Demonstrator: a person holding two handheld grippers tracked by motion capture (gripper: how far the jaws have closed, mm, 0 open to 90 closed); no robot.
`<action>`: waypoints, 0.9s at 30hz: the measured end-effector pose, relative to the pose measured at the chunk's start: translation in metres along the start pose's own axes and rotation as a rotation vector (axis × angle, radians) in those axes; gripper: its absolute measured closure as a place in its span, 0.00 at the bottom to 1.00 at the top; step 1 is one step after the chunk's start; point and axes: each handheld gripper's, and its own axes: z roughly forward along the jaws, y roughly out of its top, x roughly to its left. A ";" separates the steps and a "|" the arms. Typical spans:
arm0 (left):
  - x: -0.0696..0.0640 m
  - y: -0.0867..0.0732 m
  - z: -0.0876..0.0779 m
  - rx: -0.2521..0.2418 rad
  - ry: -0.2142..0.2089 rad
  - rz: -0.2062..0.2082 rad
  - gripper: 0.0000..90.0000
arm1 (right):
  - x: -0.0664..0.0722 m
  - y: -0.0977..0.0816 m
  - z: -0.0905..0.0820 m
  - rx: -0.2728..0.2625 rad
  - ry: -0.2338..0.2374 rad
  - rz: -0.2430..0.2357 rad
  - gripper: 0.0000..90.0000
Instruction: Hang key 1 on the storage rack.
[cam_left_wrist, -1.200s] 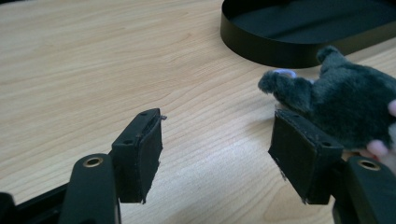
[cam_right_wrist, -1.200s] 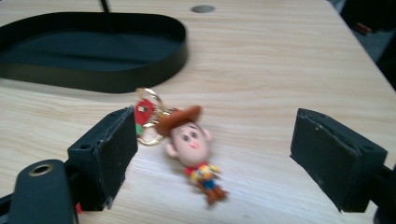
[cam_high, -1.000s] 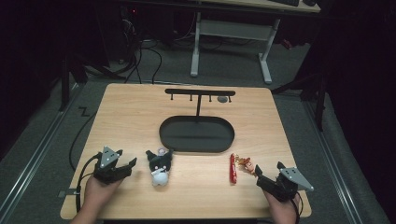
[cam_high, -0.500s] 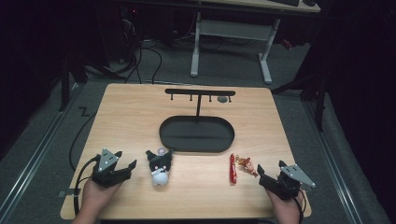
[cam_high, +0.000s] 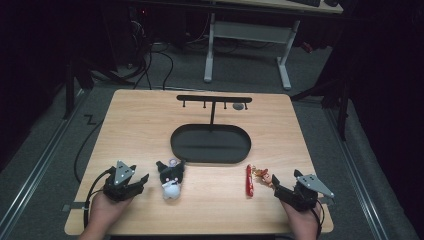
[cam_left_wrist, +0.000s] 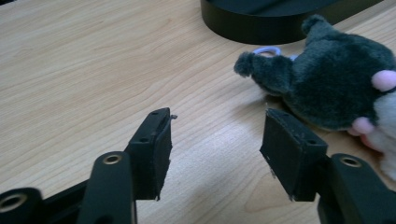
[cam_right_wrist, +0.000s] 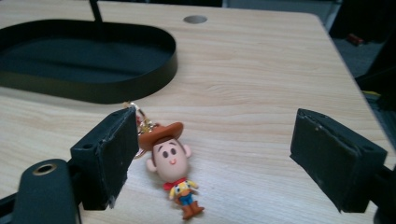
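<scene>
On the light wooden bench (cam_high: 150, 125) the left hand-held gripper (cam_high: 141, 180) rests near the front edge, just beside the small grey and white plush toy keychain (cam_high: 170, 181). Its jaws have just been closing but stand apart with nothing between them; in the left gripper view the plush toy (cam_left_wrist: 336, 88) lies a little past the right jaw, so I judge that this hand is lining up for a grasp. The right hand-held gripper (cam_high: 276, 191) is also open, its jaws having just narrowed, and the little cowboy figure keychain with the brown hat (cam_right_wrist: 172, 161) lies flat on the bench between them, untouched. A red stick-shaped piece (cam_high: 249, 181) lies beside the figure. Behind both toys stands the black oval metal tray (cam_high: 210, 157) with its hook bar (cam_high: 214, 99), probably the place where the keychains must hang.
</scene>
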 end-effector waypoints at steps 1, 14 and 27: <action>0.003 0.001 0.000 -0.006 -0.006 -0.016 0.49 | 0.001 0.000 0.001 0.012 0.008 -0.004 0.20; 0.010 -0.008 -0.011 -0.008 -0.038 0.002 0.46 | 0.008 0.004 -0.008 0.096 0.050 -0.095 0.33; 0.002 -0.002 0.004 0.002 -0.052 0.059 0.47 | 0.026 0.020 0.000 0.234 0.115 -0.156 0.35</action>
